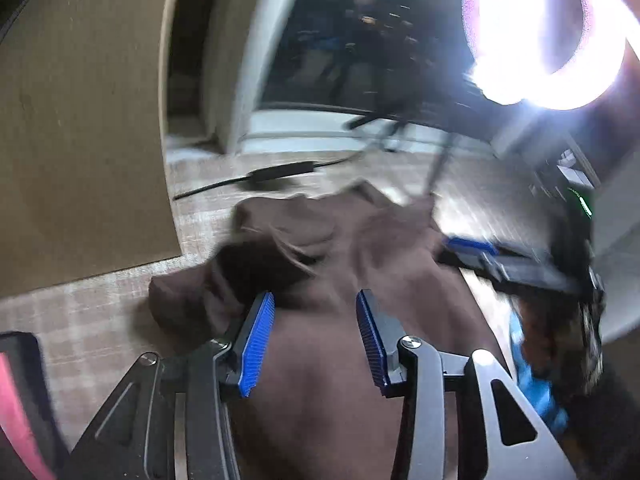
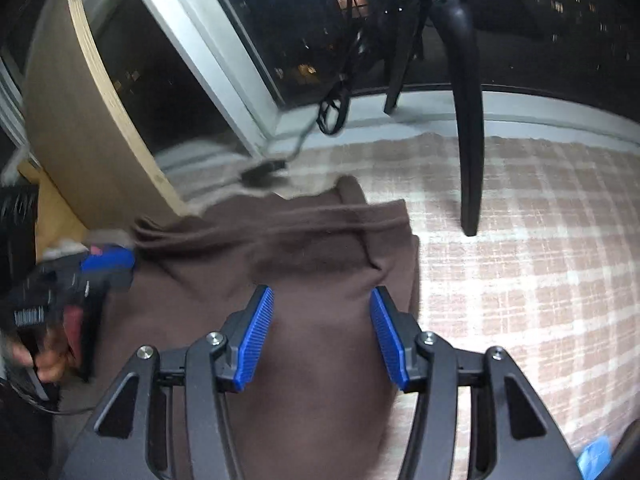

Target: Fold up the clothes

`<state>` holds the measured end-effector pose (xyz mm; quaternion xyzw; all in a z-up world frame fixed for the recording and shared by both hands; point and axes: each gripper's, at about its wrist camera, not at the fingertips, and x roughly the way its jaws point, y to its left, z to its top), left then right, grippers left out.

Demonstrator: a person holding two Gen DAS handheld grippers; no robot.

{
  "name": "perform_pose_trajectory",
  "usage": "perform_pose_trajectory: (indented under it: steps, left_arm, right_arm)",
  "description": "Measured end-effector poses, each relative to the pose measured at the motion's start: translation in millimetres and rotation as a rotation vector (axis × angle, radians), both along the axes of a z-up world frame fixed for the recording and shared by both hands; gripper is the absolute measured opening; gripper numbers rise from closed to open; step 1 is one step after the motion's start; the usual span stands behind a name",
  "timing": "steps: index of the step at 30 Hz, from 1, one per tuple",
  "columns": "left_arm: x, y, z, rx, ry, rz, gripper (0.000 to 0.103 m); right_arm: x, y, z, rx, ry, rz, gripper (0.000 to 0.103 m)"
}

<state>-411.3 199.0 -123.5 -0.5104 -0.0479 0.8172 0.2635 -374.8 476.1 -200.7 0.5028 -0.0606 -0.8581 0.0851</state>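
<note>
Right wrist view: brown garment (image 2: 320, 280) lies on the checked cloth (image 2: 520, 260), partly doubled, far end rumpled; fold looks unfinished. Right tongs (image 2: 322, 312) & left tongs (image 1: 314, 320) both spread, gripping nothing.

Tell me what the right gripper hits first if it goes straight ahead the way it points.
Most likely the brown garment: the open right gripper points over its flat part toward the bunched folds ahead. Depth is unclear, so it may pass just above the cloth.
</note>
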Motion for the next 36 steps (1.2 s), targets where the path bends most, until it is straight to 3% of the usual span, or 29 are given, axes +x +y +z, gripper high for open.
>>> perform_pose_trajectory:
  steps: [2,3,4,6,7,8,11,16,19,21,24,25,26,28,30,33,36]
  left_arm:
    - [-20,-14,-14,-0.031,-0.055,0.102,0.014]
    - [-20,-23,-13,-0.018,-0.073,0.121,0.013]
    - [-16,-28,-8,-0.024,-0.051,0.126,0.015]
    - [4,-36,10,-0.109,0.05,0.133,0.041]
    - [13,-39,18,-0.153,0.093,0.134,0.065]
    - [16,-40,20,-0.157,0.096,0.129,0.071]
    - [12,-30,15,-0.18,0.07,0.082,0.071]
    - [-19,-14,-21,-0.281,-0.011,0.123,0.071]
    - [-30,-20,-37,-0.247,-0.071,0.16,0.073]
    - [-33,-24,-43,-0.185,-0.105,0.176,0.068]
    - [-31,-26,-46,-0.093,-0.124,0.159,0.043]
    - [-28,-27,-44,-0.069,-0.122,0.146,0.026]
    - [-25,-25,-42,-0.047,-0.116,0.121,0.019]
    - [-20,-22,-36,-0.048,-0.09,0.104,0.017]
    - [-11,-25,-24,-0.029,-0.07,0.097,0.015]
    - [12,-35,9,0.04,-0.027,0.076,0.015]
    - [39,-48,49,0.084,0.015,0.056,0.015]
  right_arm:
    - [-2,3,-2,0.007,-0.005,-0.008,0.05]
    - [0,7,1,0.014,0.005,-0.017,0.05]
    - [3,11,4,0.021,0.015,-0.026,0.05]
    - [11,17,14,0.021,0.047,-0.013,0.055]
    - [11,18,16,0.027,0.051,-0.004,0.059]
    - [11,19,17,0.033,0.055,0.006,0.062]
    - [4,19,15,0.017,0.042,0.025,0.066]
    - [-16,16,-3,-0.042,-0.009,0.034,0.066]
    - [-24,14,-13,-0.062,-0.031,0.038,0.066]
    - [-30,12,-20,-0.075,-0.046,0.04,0.068]
    - [-32,14,-23,-0.117,-0.032,0.029,0.069]
    - [-31,14,-23,-0.132,-0.028,0.028,0.057]
    - [-28,15,-22,-0.159,-0.029,0.032,0.047]
    - [-23,16,-18,-0.208,-0.027,0.039,0.031]
    - [-13,18,-5,-0.233,0.006,0.041,0.024]
    - [14,22,27,-0.277,0.079,0.059,0.021]
    - [48,21,69,-0.26,0.161,0.095,0.02]
